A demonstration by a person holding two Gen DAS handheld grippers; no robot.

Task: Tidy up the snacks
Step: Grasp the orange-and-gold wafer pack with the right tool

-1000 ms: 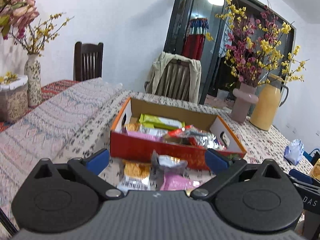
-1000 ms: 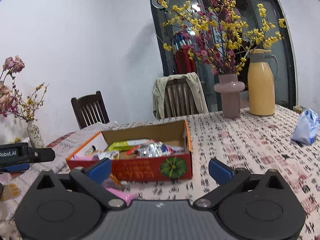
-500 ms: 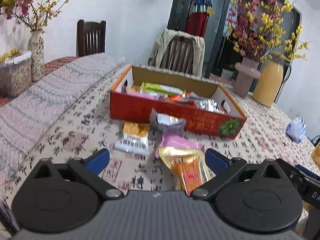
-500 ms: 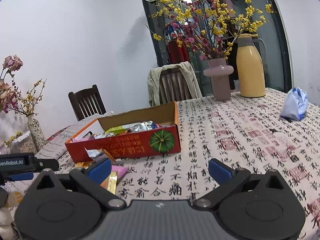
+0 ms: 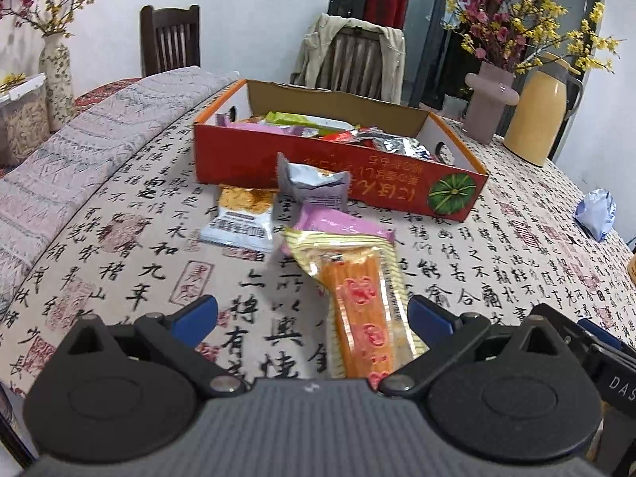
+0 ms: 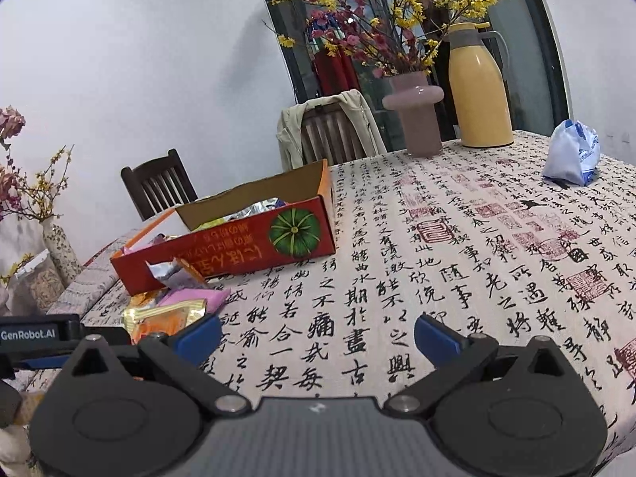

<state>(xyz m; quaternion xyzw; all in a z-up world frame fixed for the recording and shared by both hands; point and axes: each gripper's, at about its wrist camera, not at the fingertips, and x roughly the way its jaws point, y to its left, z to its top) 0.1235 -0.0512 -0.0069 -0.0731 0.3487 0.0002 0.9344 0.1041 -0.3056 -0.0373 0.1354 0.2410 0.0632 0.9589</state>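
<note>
The orange snack packet (image 5: 365,318) lies between the spread fingers of the left hand-held gripper (image 5: 312,312), near the red box (image 5: 318,167); the right hand-held gripper (image 6: 318,332) is also spread, holding nothing.

Left gripper (image 5: 312,320) drawn back and tilted down, orange snack packet (image 5: 363,310) now framed between its spread fingers, box (image 5: 338,163) seen farther off.

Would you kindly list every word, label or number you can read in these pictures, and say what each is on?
"GenRobot.AI": black left gripper body, seen from the right wrist view.
"DAS", cut off: black right gripper body.
Red cardboard snack box: upside-down Chinese print, unreadable.
Calligraphy tablecloth: large Chinese characters, not transcribed.
Orange-and-yellow snack packet, white-and-orange packet: print too blurred.
</note>
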